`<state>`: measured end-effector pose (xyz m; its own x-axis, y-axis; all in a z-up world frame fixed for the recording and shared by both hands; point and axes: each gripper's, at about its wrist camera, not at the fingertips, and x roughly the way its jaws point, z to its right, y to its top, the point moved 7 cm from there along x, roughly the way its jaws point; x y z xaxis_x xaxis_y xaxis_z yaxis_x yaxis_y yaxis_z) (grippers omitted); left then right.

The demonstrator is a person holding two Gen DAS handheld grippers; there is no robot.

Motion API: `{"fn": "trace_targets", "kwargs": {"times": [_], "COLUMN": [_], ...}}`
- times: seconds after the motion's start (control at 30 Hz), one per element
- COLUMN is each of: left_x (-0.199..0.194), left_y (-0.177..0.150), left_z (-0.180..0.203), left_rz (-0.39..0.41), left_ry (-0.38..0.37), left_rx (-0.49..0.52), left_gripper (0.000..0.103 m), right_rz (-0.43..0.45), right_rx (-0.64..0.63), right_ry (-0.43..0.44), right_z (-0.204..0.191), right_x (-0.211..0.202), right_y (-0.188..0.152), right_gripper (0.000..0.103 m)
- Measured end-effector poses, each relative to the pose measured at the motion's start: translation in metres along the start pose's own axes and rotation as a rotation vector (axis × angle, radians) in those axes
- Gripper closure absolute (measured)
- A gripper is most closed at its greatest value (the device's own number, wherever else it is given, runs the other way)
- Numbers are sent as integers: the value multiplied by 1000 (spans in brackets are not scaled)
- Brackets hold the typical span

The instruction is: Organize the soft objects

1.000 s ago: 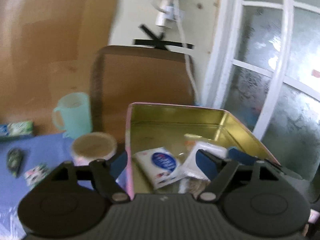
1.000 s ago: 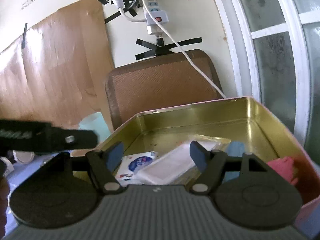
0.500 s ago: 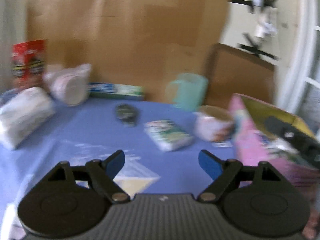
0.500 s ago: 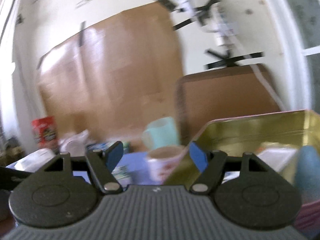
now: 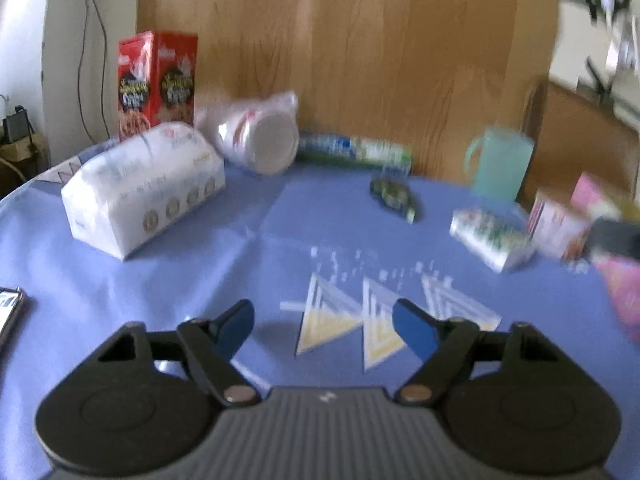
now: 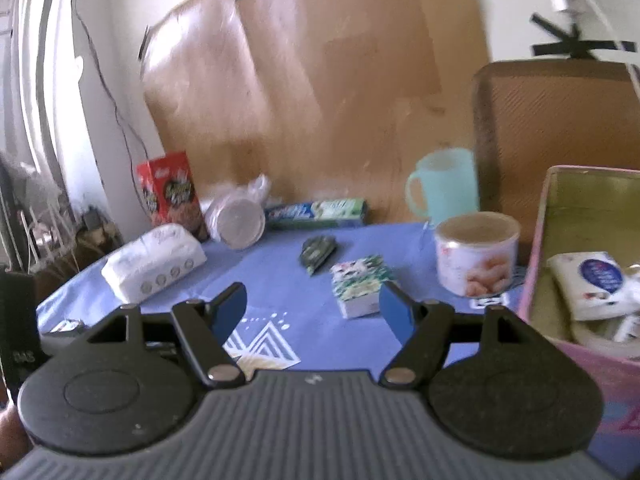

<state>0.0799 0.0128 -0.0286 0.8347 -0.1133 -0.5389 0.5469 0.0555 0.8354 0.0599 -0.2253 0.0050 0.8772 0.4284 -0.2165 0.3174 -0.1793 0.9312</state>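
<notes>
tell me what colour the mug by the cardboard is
Pale mint green mug; the right wrist view shows it best.

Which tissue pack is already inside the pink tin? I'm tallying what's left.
The white pack with the blue oval label, lying in the tin; the large white pack and small green-patterned pack sit on the tablecloth.

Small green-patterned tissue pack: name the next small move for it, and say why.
Probably ease the right tool forward and down to straddle the tissue pack. Its jaws stand open and empty, the pack lies loose on the blue cloth just ahead, and the pink tin beside it already holds soft packs.
</notes>
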Motion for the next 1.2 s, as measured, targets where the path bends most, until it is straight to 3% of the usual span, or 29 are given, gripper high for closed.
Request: {"fn": "trace_targets", "kwargs": {"times": [0.23, 0.37, 0.5, 0.53, 0.57, 0.6, 0.77, 1.03, 1.2], "left_x": [-10, -12, -13, -13, -13, -13, -13, -13, -13], "left_y": [2, 4, 5, 4, 5, 5, 5, 5, 5], "left_z": [-8, -18, -26, -28, -29, -31, -32, -35, -28], "left_rz": [73, 93, 103, 101, 101, 101, 109, 108, 107], "left_ry": [-55, -74, -91, -97, -102, -104, -85, -59, -29], "left_rx": [-62, -133, -191, -202, -213, -222, -226, -235, -186], "left_gripper": [17, 17, 16, 16, 16, 16, 16, 12, 12], "right_rz": [-81, -214, -413, -413, -407, -407, -392, -368, -330], "right_rx": [-76, -87, -152, -124, -117, -126, -167, -216, -251], "right_ry": [8, -46, -144, -145, -153, -144, -63, 70, 102], "right_z": [-16, -12, -6, -2, 0, -2, -14, -22, -26], "right_x": [86, 167, 238, 246, 249, 249, 224, 129, 71], "right_y": [31, 42, 25, 24, 25, 27, 16, -19, -44], "right_gripper": [28, 28, 31, 30, 39, 58, 57, 57, 57]}}
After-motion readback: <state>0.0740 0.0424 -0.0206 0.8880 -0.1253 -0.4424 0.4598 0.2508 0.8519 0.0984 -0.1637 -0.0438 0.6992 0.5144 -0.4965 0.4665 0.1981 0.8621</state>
